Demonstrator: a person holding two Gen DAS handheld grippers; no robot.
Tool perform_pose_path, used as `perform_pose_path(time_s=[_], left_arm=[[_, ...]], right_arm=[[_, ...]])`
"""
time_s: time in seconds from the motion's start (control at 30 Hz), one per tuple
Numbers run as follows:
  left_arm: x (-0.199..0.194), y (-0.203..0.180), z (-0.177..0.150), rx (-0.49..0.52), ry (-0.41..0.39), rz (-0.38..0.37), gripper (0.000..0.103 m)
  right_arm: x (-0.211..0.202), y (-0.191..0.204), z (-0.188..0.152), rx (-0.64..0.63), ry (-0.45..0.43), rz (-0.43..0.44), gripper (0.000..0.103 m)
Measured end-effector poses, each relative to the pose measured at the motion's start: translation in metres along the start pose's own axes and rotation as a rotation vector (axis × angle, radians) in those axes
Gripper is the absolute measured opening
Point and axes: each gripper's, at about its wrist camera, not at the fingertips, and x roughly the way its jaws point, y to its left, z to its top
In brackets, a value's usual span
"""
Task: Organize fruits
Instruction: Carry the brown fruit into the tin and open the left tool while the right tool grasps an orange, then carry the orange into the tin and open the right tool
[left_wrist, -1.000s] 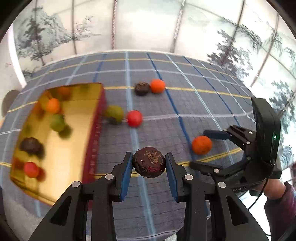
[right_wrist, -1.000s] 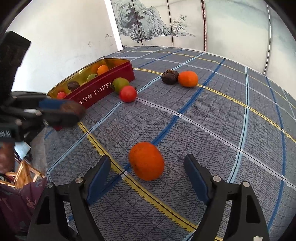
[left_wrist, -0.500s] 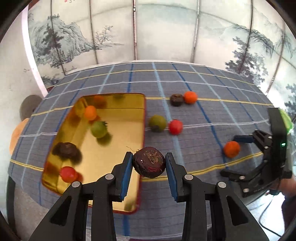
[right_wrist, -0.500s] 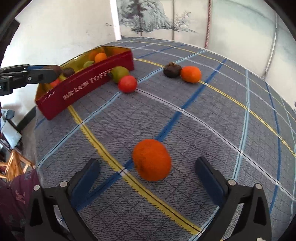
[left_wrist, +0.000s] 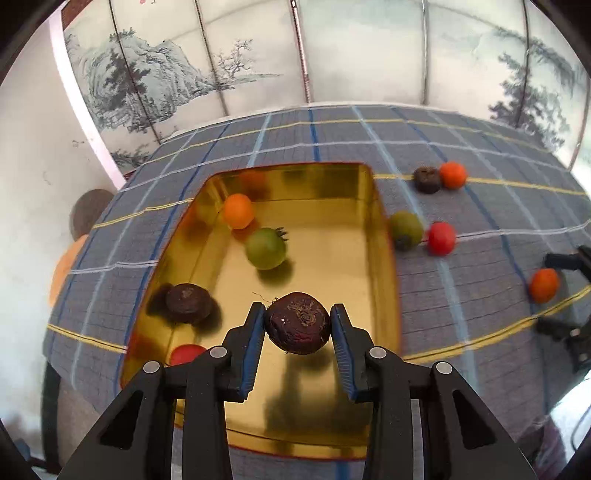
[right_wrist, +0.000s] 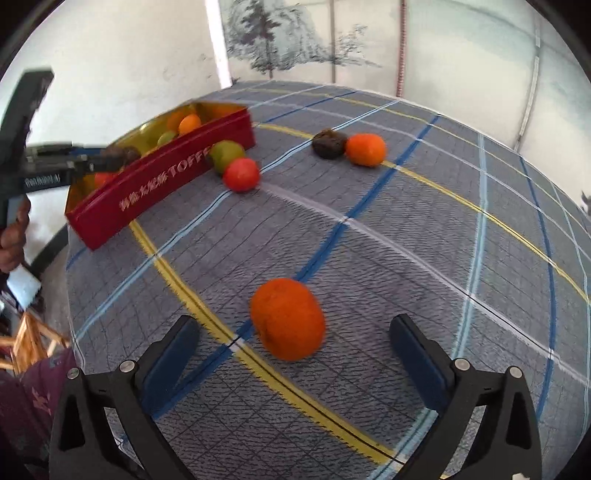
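My left gripper (left_wrist: 297, 325) is shut on a dark brown fruit (left_wrist: 297, 322) and hangs over the near part of the gold-lined red tin (left_wrist: 384, 236). Inside the tin lie an orange fruit (left_wrist: 238, 211), a green fruit (left_wrist: 266, 248), a dark fruit (left_wrist: 187, 303) and a red fruit (left_wrist: 186, 353). My right gripper (right_wrist: 295, 339) stands wide open around an orange fruit (right_wrist: 287, 323) on the cloth, its pads apart from it. On the cloth beside the tin sit a green fruit (right_wrist: 226, 155), a red fruit (right_wrist: 241, 174), a dark fruit (right_wrist: 328, 143) and another orange one (right_wrist: 365, 149).
The table wears a grey-blue checked cloth (right_wrist: 424, 258) with yellow and blue lines. A painted folding screen (left_wrist: 332, 55) stands behind it. The left gripper and the hand holding it (right_wrist: 14, 229) show at the far left of the right wrist view. A wooden stool (right_wrist: 26, 343) stands below the table's edge.
My left gripper has carried the dark fruit from over the cloth leftward to above the tin. My right gripper's jaws have spread wider around the orange fruit.
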Motion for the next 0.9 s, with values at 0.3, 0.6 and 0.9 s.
perform_pose_path(time_s=[0.3, 0.6, 0.9], left_arm=[[0.009, 0.016, 0.003, -0.03, 0.016, 0.022, 0.044], [-0.042, 0.017, -0.016, -0.059, -0.074, 0.011, 0.054], [-0.074, 0.038, -0.046, -0.105, -0.104, 0.057, 0.058]], right_arm=[[0.005, 0.017, 0.003, -0.065, 0.029, -0.01, 0.089], [0.006, 0.01, 0.014, -0.062, 0.062, -0.032, 0.043], [-0.021, 0.018, 0.04, -0.015, -0.019, 0.035, 0.029]])
